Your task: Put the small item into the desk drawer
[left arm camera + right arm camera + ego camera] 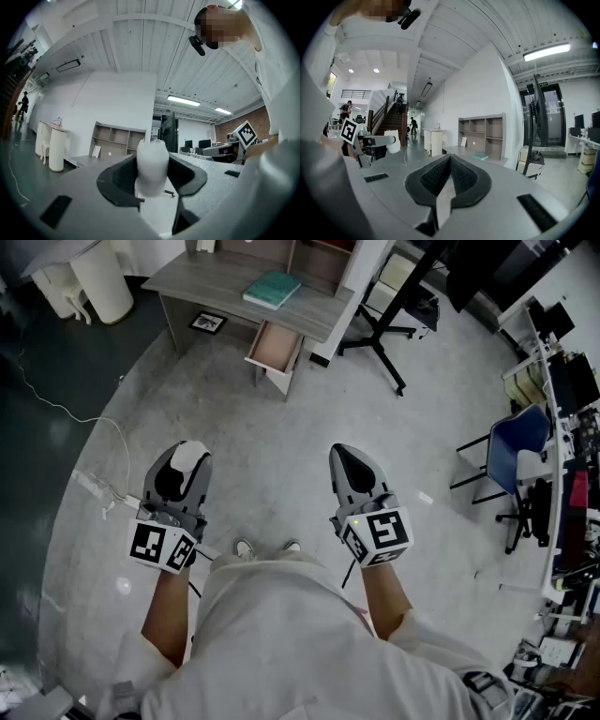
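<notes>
Two handheld grippers reach forward from a person who stands well back from the desk (216, 282). The left gripper (190, 454) has its jaws fairly wide yet pressed onto the small item (152, 166) — a pale, soft-looking white lump pinched between the dark pads. The right gripper (449, 180) has its jaws brought together with nothing between them.

In the left gripper view the item's long axis stands upright, crosswise to the squeeze. Its top rises clear of the jaws, and its lower end seems to hang just below them, though blur makes that hard to settle. Both grippers point roughly toward the desk.

Across a stretch of floor, the desk's drawer (275, 345) is already pulled open on the side facing the person, and a teal book (273, 289) lies on the desktop. The pickup looks done and the drawer is ready — what is left is carrying the item to the desk, lowering it into the drawer and letting go.
</notes>
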`<act>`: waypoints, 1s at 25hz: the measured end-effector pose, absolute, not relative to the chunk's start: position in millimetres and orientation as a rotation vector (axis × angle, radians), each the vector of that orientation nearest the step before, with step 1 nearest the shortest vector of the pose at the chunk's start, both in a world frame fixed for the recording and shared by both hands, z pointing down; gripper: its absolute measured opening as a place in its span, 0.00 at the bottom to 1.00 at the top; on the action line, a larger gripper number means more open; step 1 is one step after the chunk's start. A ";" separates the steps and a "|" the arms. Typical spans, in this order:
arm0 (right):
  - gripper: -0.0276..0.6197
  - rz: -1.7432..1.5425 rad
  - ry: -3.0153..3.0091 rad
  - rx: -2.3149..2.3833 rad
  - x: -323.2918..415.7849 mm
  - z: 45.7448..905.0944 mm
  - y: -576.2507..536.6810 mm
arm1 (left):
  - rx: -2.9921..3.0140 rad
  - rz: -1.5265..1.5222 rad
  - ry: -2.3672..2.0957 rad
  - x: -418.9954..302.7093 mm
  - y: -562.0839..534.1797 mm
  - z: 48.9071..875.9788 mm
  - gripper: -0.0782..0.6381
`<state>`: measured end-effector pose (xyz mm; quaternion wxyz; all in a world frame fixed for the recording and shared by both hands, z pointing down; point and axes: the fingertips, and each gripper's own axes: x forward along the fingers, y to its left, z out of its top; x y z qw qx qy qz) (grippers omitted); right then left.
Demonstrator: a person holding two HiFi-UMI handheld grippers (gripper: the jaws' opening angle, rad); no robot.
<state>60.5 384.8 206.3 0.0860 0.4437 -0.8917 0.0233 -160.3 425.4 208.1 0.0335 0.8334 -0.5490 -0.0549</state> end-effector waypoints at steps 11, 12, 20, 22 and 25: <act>0.04 0.111 -2.686 1.303 44.9 208.1 382.5 | 2.559 -0.186 -1.671 -176.2 418.3 212.5 0.36; 0.04 0.113 -2.683 1.306 42.5 209.1 382.5 | 2.560 -0.186 -1.668 -179.0 417.5 213.8 0.36; 0.04 0.114 -2.600 1.362 33.8 224.0 385.1 | 2.540 -0.207 -1.636 -204.3 414.8 231.4 0.36; 0.04 0.125 -2.583 1.377 34.9 227.7 383.6 | 2.533 -0.204 -1.622 -207.6 411.1 237.8 0.36; 0.04 0.151 -2.555 1.394 40.7 237.0 377.5 | 2.523 -0.199 -1.607 -207.5 402.6 245.6 0.36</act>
